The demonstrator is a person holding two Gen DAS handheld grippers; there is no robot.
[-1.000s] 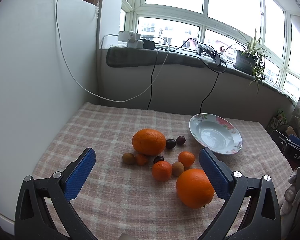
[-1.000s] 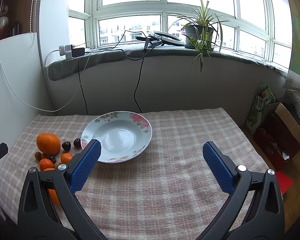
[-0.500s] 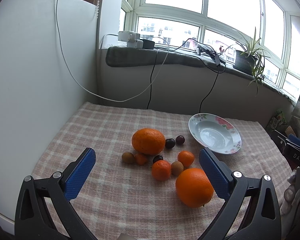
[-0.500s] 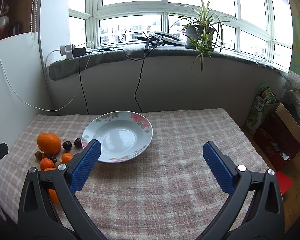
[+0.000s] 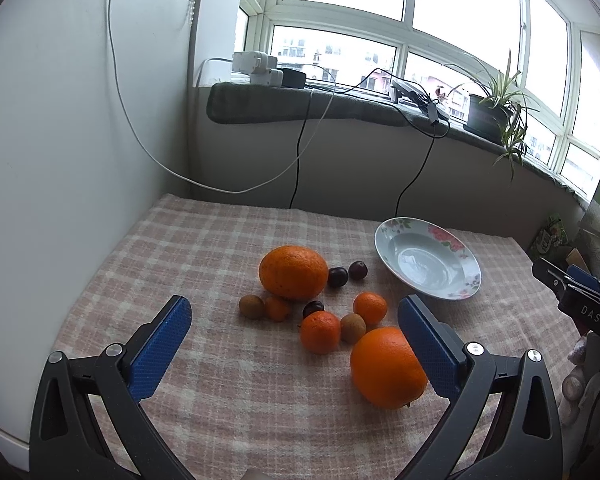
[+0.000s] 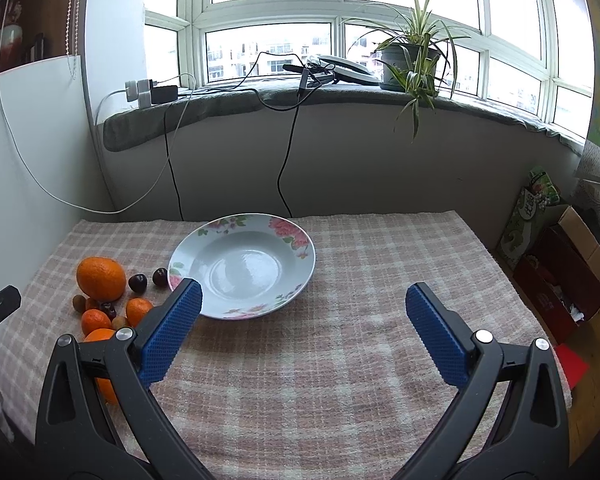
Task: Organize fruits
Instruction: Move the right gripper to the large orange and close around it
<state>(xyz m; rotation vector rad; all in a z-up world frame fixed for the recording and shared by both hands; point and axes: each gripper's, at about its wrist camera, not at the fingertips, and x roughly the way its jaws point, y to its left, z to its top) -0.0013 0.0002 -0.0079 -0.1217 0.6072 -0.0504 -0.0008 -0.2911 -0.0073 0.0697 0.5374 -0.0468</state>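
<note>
Bay-window room, checked cloth over the surface point(image 6: 340, 360), cables hanging off the sill behind. Fruit sits in a loose cluster on the left part of the cloth: near orange point(image 5: 388, 368), far orange point(image 5: 293, 272), small mandarins point(image 5: 320, 332), dark cherries point(image 5: 337, 277), brownish small fruit point(image 5: 353, 328). Plate point(image 6: 242, 266) empty, just beside the cluster on its right.

Risks, as a guess: round fruit rolls if nudged off-centre; near orange lies against the left claw's inner right pad, so a sloppy close could knock it toward the edge. Tight cluster means neighbours get bumped. Cherries are small, easy to slip or crush.

Left claw point(image 5: 294, 330) low over the cloth, aimed at the cluster, jaws wide apart, empty. Right claw point(image 6: 302, 330) also spread, empty, hovering in front of the plate, near its rim.
</note>
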